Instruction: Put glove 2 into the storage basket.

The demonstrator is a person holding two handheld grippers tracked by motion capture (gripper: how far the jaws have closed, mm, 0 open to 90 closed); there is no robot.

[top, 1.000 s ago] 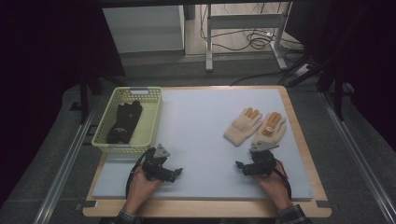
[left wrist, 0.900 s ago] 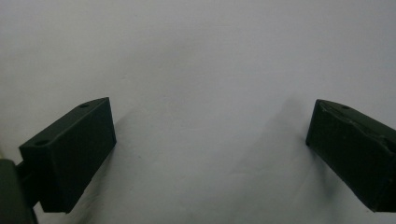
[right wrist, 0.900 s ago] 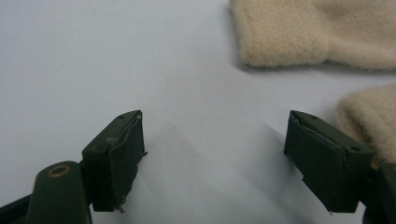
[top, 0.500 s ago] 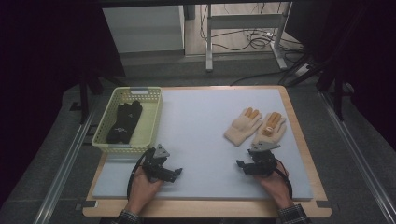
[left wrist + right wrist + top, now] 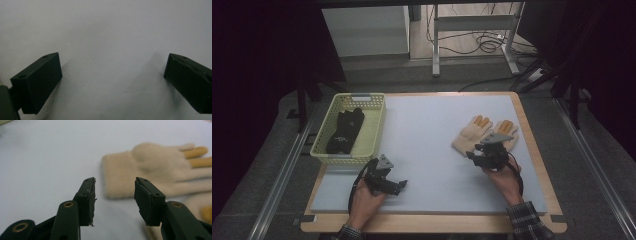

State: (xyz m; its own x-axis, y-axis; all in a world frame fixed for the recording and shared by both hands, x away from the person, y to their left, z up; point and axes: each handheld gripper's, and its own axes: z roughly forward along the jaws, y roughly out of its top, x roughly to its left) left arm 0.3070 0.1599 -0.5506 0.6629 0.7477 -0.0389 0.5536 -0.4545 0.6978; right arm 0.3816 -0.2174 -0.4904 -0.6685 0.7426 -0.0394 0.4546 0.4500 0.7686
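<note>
— While the right gripper [image 5: 476,159] is held with its jaws parted and empty just short of a cream knit glove [image 5: 152,167], how is that glove expected to handle?

— Softness and lightness are suggested by the knit (no stiffness to be counted on), so it is likely to droop and fold once lifted. Little slip is expected from the fuzzy surface.

— Where is it seen?

— It is laid flat on the right side of the pale table mat [image 5: 432,130], beside a second glove [image 5: 506,134] partly hidden under the gripper; a green basket [image 5: 374,131] holding dark gloves [image 5: 344,131] is set well apart at the left.

— Where should hold be taken?

— The ribbed cuff [image 5: 117,176], nearest the jaws, is judged best: both layers can be pinched there.

— And the left gripper [image 5: 398,186]?

— It is held wide open over bare mat, nothing between its jaws.
</note>
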